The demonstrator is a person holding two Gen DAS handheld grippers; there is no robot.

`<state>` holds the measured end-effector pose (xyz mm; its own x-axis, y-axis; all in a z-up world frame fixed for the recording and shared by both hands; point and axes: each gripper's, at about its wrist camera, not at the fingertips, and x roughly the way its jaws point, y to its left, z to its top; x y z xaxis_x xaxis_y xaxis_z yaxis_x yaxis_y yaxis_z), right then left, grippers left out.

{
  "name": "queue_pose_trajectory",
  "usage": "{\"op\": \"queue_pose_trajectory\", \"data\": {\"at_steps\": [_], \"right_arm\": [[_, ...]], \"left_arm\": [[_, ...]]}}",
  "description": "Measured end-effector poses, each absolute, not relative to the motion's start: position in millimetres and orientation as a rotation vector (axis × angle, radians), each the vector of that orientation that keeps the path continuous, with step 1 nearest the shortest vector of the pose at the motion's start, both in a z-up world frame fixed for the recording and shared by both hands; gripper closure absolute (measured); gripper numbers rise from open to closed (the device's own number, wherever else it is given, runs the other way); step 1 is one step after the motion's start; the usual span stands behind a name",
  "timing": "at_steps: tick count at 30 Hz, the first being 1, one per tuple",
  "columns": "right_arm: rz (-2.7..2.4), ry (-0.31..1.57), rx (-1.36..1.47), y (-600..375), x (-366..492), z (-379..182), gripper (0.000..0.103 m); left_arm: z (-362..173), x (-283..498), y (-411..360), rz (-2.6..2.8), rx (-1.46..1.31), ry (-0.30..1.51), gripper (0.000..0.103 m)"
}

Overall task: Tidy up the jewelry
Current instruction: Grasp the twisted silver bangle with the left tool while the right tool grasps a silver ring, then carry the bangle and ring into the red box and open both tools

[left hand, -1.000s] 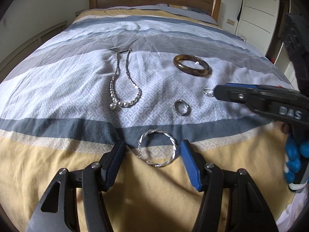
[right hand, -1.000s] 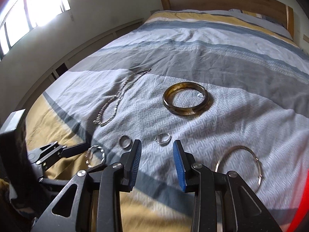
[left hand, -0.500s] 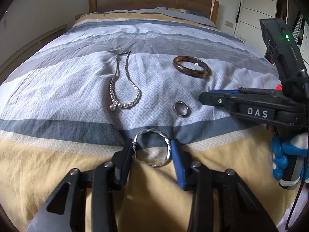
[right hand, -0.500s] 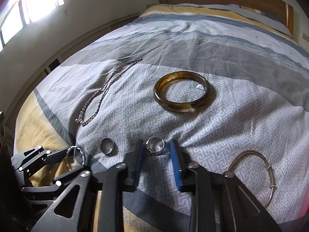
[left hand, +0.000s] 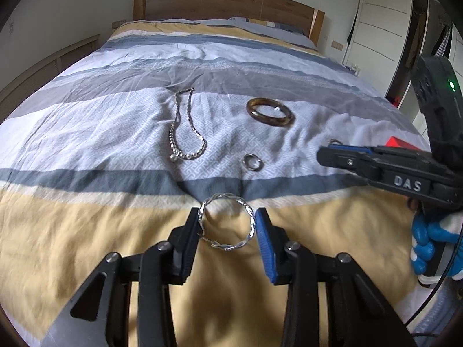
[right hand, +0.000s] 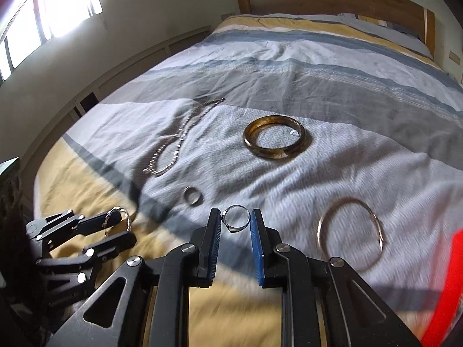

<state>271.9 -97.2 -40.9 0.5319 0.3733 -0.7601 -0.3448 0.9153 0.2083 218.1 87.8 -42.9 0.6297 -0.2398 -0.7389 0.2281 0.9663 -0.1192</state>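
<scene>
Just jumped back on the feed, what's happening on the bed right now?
Jewelry is being sorted on the striped bedspread. The left gripper is clamped on the twisted silver bangle, and the right gripper has closed on a small silver ring. Lying loose are the bead necklace, the amber bangle, a second ring and a thin bangle.

In the left wrist view, the right gripper (left hand: 332, 151) hides all but a sliver of the small ring (left hand: 334, 141) at three o'clock. At the right wrist view's four o'clock, a red object (right hand: 451, 283) is cut off by the edge and blurred past telling. The bedspread (right hand: 231, 303) near six o'clock smears.
</scene>
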Motion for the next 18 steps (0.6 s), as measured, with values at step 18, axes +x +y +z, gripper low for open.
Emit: {"op": "queue_pose_trajectory", "data": {"at_steps": [18], "right_arm": [[0.351,0.819,0.102,-180,133,41,0.083]], "left_arm": [[40,128,16,-0.380,0.044,0.785,0.067]]}}
